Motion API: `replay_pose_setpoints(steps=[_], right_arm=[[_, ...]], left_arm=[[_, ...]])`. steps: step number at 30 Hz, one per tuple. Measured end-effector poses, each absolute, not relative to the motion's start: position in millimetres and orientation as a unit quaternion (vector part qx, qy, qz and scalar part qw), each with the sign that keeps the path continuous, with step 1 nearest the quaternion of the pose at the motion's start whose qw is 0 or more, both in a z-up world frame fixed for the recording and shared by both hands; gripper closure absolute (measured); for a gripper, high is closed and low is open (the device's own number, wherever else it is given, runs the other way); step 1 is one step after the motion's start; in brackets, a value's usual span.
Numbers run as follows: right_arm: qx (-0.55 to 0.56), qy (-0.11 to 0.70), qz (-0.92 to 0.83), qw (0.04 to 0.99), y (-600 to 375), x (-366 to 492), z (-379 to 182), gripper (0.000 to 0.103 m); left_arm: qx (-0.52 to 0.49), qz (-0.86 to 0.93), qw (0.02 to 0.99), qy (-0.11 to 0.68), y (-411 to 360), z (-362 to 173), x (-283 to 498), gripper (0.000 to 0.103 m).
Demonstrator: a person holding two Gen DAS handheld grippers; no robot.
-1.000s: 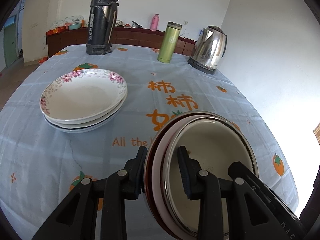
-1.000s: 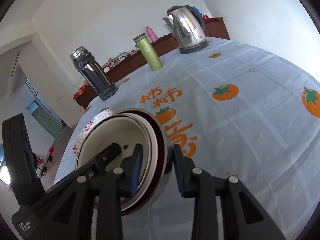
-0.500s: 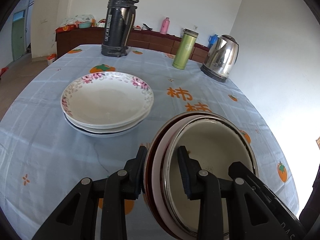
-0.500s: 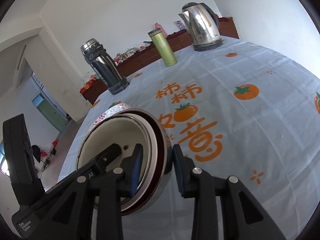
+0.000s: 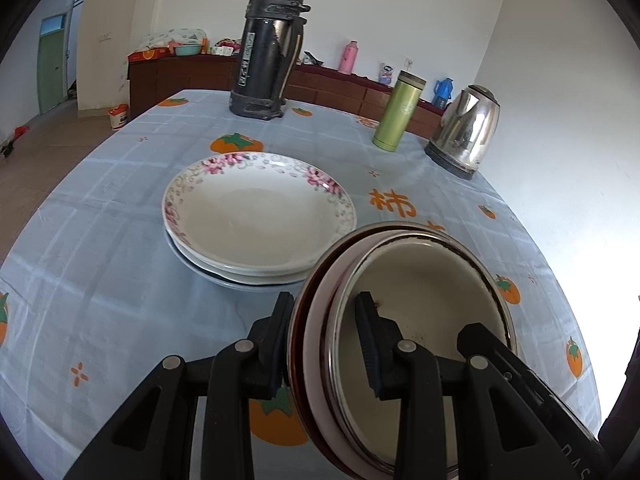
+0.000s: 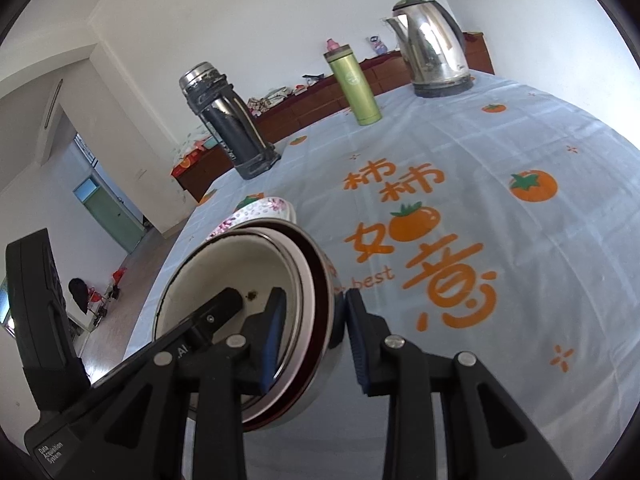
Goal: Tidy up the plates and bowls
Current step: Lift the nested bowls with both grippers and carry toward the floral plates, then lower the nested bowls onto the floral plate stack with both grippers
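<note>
While both grippers shared one load, a nested stack of bowls (image 5: 420, 320) hung above the light blue tablecloth (image 5: 100, 280), tilted so its pale inside faced the left wrist camera. The left gripper (image 5: 324, 336) was clamped on the near rim of that stack, one finger outside the dark red outer bowl, the other inside the cream enamel bowl. From the opposite side, the right gripper (image 6: 312, 328) gripped the rim the same way, with its pads pressed on the stack's wall; the tip of the left gripper lay inside the bowl in that view. A small dark speck marked the inner enamel.

Beyond the held stack sat a pile of floral-rimmed plates (image 5: 260, 216) on the cloth, just beside the raised bowls and partly hidden by them in the right wrist view. Farther back stood a tall dark thermos (image 5: 272, 52), a green flask (image 5: 398, 114) and a steel electric kettle (image 5: 466, 132), well apart from the dishes.
</note>
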State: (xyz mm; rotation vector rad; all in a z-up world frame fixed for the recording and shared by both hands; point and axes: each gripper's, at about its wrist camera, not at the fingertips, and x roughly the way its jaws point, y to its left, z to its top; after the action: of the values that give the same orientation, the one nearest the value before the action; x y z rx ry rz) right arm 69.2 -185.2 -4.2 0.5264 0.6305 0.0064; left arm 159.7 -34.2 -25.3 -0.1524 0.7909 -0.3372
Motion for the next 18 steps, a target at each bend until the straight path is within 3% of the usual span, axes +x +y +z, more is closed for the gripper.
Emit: replay_pose_setpoints(steps=[18], right_arm=[[0.247, 0.303, 0.021, 0.920, -164.4, 98.8, 7.0, 0.072]], left_arm=[[-0.082, -0.147, 0.914, 0.369, -10.6, -15.5, 182.7, 0.069]])
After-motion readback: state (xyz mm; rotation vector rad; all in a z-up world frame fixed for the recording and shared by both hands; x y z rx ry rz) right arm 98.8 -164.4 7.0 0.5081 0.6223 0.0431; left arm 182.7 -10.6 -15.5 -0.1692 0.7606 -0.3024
